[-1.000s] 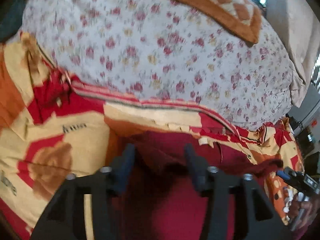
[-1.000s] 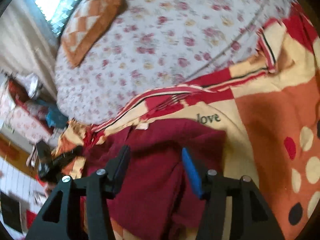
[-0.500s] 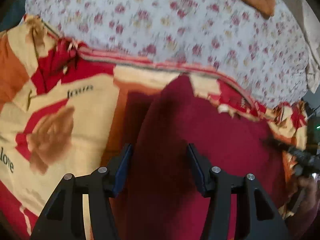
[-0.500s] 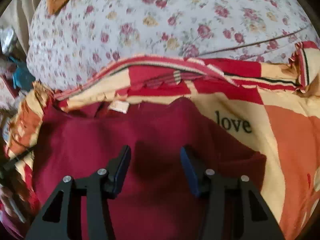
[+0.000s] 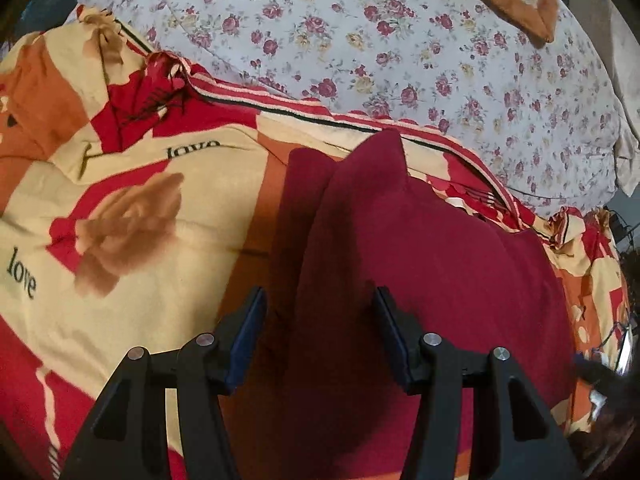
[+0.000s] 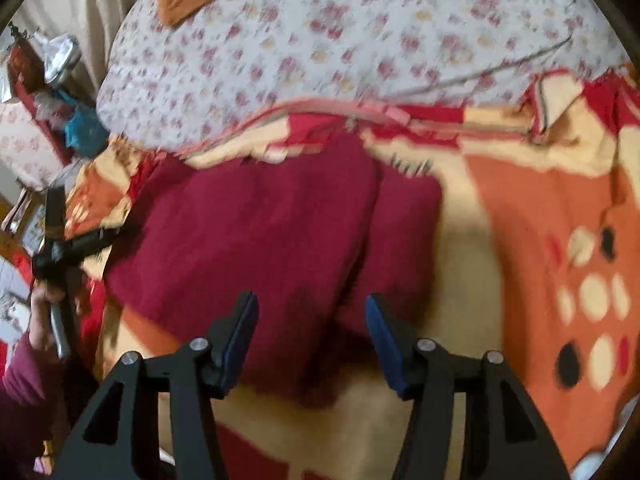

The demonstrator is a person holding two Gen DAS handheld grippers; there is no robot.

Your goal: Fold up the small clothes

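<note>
Lying on one blanket (image 5: 168,240): one maroon garment (image 5: 420,248); two grippers spread.

The maroon garment (image 5: 420,264) below me looks like soft, matt cloth with a slightly fuzzy nap. Under it, the printed blanket (image 5: 132,216) is matt fleecy fabric too. The floral bedsheet (image 5: 400,52) is thinner, smoother cotton-like cloth. My left gripper (image 5: 320,332) and right gripper (image 6: 310,334) are matt black plastic with small shiny metal screws and blue pads.
</note>
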